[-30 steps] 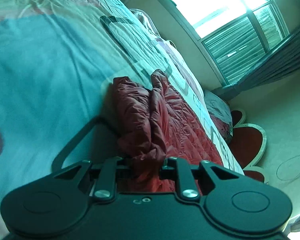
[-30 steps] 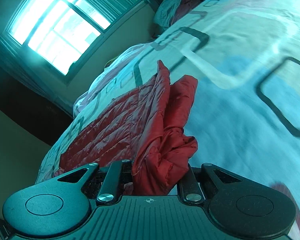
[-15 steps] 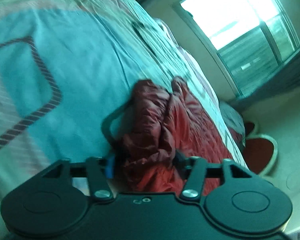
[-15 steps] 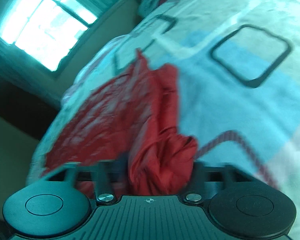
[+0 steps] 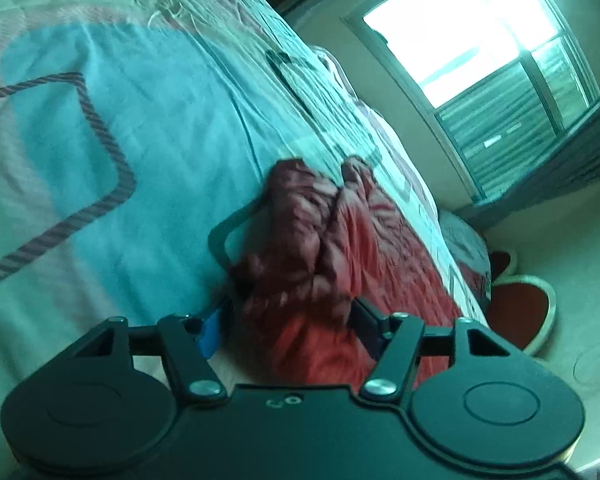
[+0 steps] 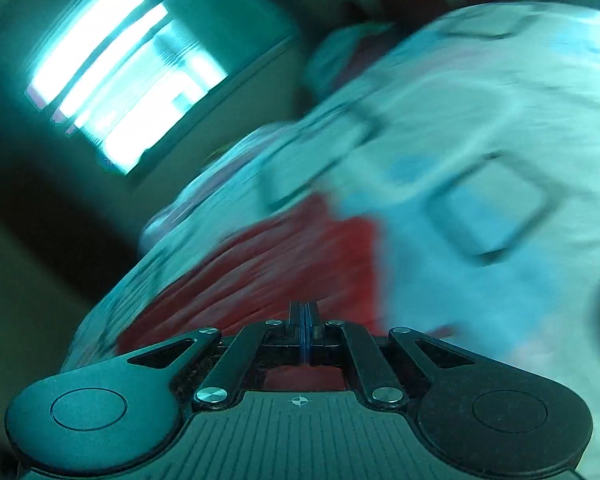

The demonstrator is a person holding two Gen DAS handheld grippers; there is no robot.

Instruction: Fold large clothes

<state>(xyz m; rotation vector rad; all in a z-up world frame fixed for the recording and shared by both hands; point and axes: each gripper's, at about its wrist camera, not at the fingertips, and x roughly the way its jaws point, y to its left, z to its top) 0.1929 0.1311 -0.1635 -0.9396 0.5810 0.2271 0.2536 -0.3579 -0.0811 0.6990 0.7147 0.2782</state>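
A red quilted jacket (image 5: 340,240) lies on the patterned bedspread (image 5: 120,140), its near part bunched. My left gripper (image 5: 290,312) has its fingers wide apart with the bunched red fabric between them, touching both fingers. In the blurred right wrist view the jacket (image 6: 292,264) lies flat on the bed ahead. My right gripper (image 6: 305,324) has its two fingers pressed together with nothing between them, just above the jacket's near edge.
A bright window (image 5: 492,52) is on the far wall, with a dark curtain (image 5: 572,152) beside it. A red and white heart-shaped rug (image 5: 520,308) lies on the floor past the bed's edge. A pillow (image 6: 340,60) lies at the bed's far end.
My left gripper's fingers have spread wider around the bunched fabric. My right gripper has let go of the red fabric, closed empty, and swung quickly, blurring its view.
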